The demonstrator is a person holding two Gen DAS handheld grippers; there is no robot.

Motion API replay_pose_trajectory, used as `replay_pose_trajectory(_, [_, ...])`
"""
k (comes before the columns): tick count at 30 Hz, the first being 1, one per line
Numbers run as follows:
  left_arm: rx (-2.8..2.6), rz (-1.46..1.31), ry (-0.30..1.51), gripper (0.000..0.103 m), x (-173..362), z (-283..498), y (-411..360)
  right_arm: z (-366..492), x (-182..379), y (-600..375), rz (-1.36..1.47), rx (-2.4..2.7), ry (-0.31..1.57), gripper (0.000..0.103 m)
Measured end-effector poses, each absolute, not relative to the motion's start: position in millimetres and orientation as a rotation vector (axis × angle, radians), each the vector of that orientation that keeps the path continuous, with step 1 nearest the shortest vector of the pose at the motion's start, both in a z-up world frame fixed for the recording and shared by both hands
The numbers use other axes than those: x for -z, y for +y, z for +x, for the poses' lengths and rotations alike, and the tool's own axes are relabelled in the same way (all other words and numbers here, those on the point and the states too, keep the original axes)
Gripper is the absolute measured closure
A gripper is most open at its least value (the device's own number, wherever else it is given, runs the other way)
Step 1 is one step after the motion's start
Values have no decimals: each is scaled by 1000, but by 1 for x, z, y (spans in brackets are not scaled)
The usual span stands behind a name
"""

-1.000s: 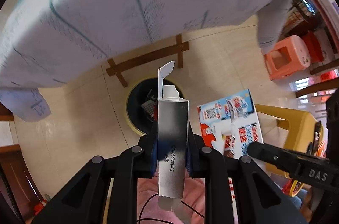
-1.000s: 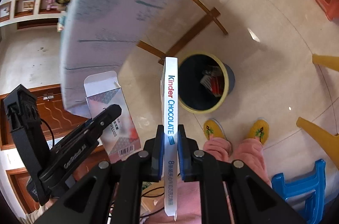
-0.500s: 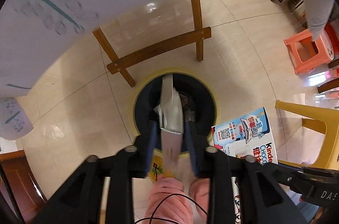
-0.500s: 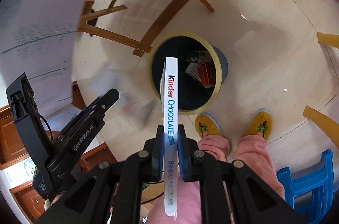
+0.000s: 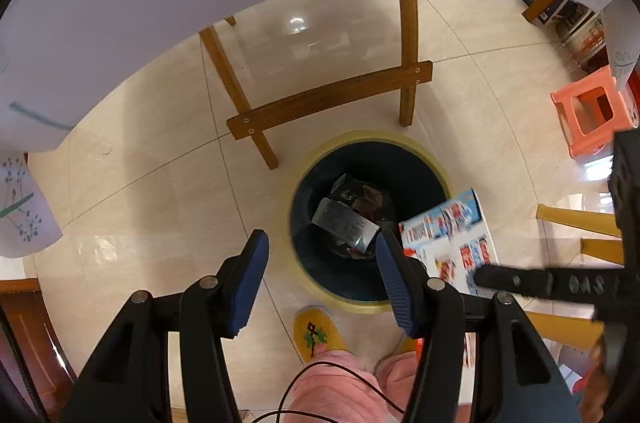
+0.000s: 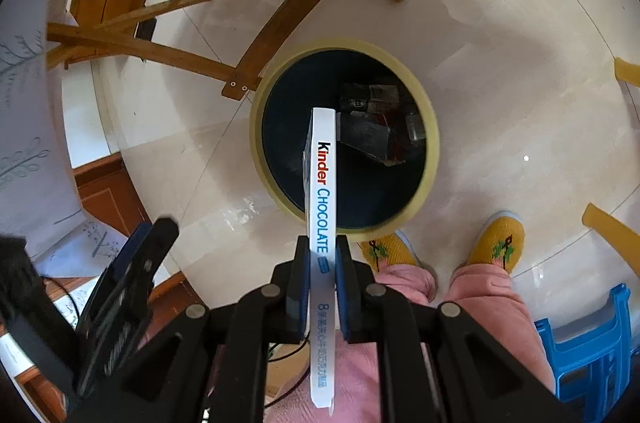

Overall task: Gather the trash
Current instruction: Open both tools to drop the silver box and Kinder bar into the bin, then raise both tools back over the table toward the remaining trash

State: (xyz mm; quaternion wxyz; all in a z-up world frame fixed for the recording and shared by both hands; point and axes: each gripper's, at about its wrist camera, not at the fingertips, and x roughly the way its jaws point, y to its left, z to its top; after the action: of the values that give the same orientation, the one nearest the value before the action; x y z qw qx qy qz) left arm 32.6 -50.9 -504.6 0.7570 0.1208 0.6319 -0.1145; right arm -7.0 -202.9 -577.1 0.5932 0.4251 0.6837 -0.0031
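Dropped from the left gripper, whose jaws have just been opening and now stand apart with nothing between, the silver carton lies in the bin. Right gripper clamps the chocolate box above it (other trash indistinct).
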Motion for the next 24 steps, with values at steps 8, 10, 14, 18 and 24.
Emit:
replay_pose_trajectory(8, [246, 212, 1359, 49, 490, 34, -23, 22, 573, -186, 870, 11, 1582, 54])
replay_pose_trajectory(10, [242, 199, 1352, 49, 485, 36, -19, 20, 575, -185, 856, 26, 1598, 54])
replay_pose_trajectory(14, [236, 161, 1337, 49, 475, 40, -15, 16, 573, -180, 810, 53, 1616, 54])
replay_pose_trajectory(18, [243, 150, 1332, 49, 464, 43, -12, 10, 560, -173, 782, 48, 1616, 54])
replay_pose_trajectory(24, [253, 153, 1326, 49, 438, 40, -11, 7, 522, -166, 755, 46, 1584, 54])
